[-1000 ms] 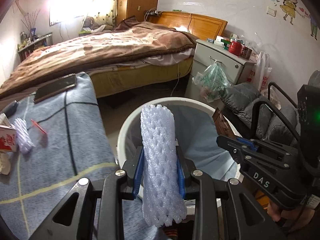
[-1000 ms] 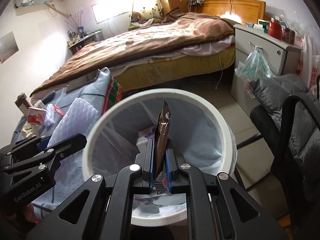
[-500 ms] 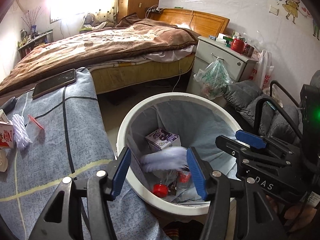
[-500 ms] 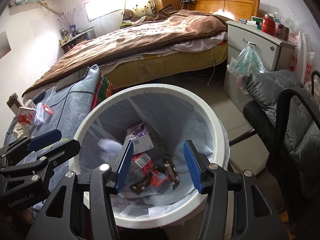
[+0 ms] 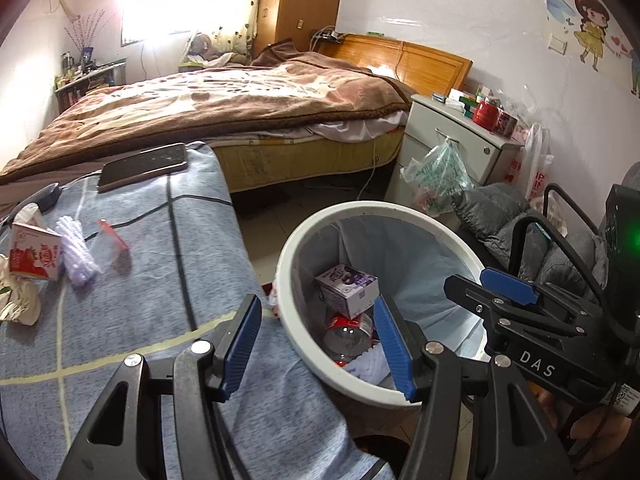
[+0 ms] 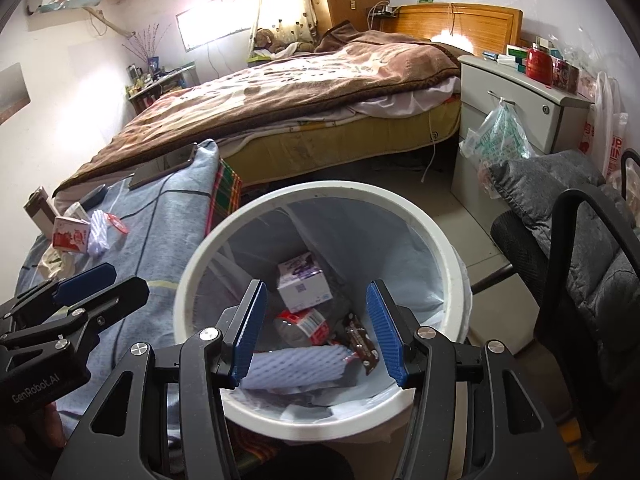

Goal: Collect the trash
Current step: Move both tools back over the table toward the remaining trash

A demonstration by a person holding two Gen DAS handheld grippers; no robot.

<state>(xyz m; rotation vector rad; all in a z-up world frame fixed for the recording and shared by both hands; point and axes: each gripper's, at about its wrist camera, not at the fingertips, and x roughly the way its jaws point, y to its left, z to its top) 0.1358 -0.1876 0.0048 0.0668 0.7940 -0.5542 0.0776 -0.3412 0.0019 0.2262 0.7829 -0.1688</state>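
A white round trash bin (image 6: 448, 248) with a pale liner stands beside the grey-blue covered table (image 5: 160, 280); it also shows in the left wrist view (image 5: 288, 264). Inside lie a white foam net sleeve (image 6: 296, 368), a brown wrapper (image 6: 362, 340), a purple-white carton (image 6: 302, 286) and a plastic bottle (image 6: 300, 326). My right gripper (image 6: 316, 330) is open and empty above the bin. My left gripper (image 5: 316, 346) is open and empty over the bin's left rim. On the table lie a red-white milk carton (image 5: 34, 254), a small foam net (image 5: 76, 256), a clear bag with red strip (image 5: 110, 240) and crumpled paper (image 5: 18, 300).
A phone (image 5: 144, 166) lies at the table's far end. A bed with a brown blanket (image 5: 224, 108) stands behind. A nightstand (image 5: 452, 136) with a hanging plastic bag (image 5: 436, 172) is at right, and a grey padded chair (image 6: 568, 216) stands right of the bin.
Both grippers opened. The foam net sleeve fell from the left gripper and the brown wrapper from the right gripper into the bin. The left gripper has shifted left toward the table.
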